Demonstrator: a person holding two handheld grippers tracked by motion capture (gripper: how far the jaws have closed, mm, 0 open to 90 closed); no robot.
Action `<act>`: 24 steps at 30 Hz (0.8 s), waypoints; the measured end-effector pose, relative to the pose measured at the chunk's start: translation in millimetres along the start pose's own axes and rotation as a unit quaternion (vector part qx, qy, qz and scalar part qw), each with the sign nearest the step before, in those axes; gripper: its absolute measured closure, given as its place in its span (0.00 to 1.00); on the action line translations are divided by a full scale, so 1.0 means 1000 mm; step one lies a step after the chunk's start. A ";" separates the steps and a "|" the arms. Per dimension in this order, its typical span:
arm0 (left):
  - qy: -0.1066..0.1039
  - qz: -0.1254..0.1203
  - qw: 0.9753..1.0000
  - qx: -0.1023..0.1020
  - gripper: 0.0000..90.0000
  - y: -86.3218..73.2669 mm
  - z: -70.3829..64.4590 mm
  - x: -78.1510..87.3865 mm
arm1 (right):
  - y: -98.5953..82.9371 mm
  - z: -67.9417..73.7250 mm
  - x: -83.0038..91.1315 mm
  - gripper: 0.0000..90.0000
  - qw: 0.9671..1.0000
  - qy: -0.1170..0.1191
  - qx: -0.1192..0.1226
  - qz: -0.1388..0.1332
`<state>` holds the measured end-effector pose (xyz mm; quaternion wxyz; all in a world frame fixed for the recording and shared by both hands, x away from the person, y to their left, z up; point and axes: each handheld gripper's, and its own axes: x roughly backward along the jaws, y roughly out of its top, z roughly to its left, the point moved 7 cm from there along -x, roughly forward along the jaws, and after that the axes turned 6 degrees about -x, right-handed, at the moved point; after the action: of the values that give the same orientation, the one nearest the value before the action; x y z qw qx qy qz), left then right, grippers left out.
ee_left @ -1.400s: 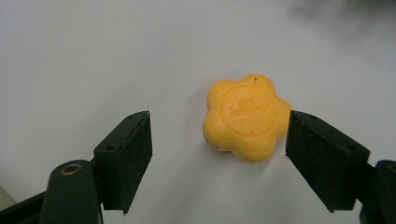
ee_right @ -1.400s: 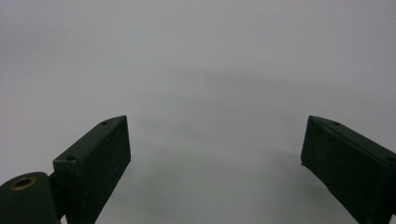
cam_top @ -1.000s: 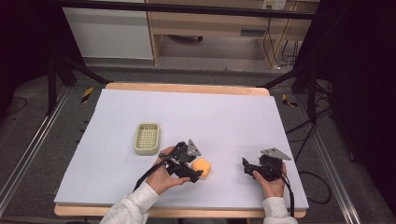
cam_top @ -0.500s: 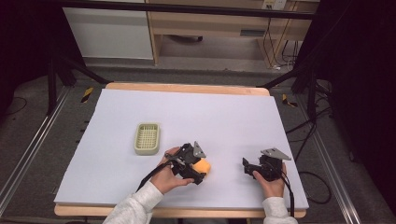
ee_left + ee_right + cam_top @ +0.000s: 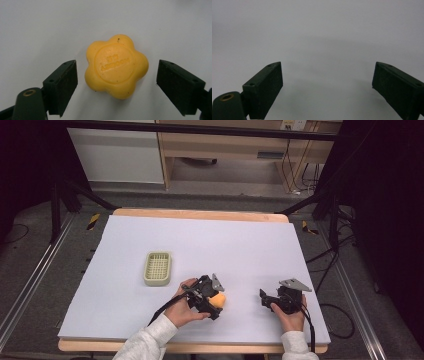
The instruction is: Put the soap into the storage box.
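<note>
Straddling yellow flower-shaped soap [image 5: 116,66], left hand-held gripper [image 5: 117,80] jaws apart, untouching

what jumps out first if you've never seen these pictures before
The bright yellow flower-shaped soap bar catches the eye first, lying on the pale table between the open jaws of the left claw, with a gap on each side. Next comes the small pale green plastic basket to the left of that claw. The right claw rests open over bare table near the front edge.
</note>
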<state>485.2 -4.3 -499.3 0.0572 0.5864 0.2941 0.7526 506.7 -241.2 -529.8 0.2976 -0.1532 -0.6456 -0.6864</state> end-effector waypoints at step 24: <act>-0.013 0.026 1.000 -0.002 0.26 0.000 0.002 -0.018 | 0.000 0.001 0.000 0.11 1.000 0.002 -0.005 0.002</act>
<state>492.4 -11.7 -514.6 0.0424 0.6032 0.2760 0.7471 506.8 -240.6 -530.1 0.2995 -0.1548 -0.6413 -0.6892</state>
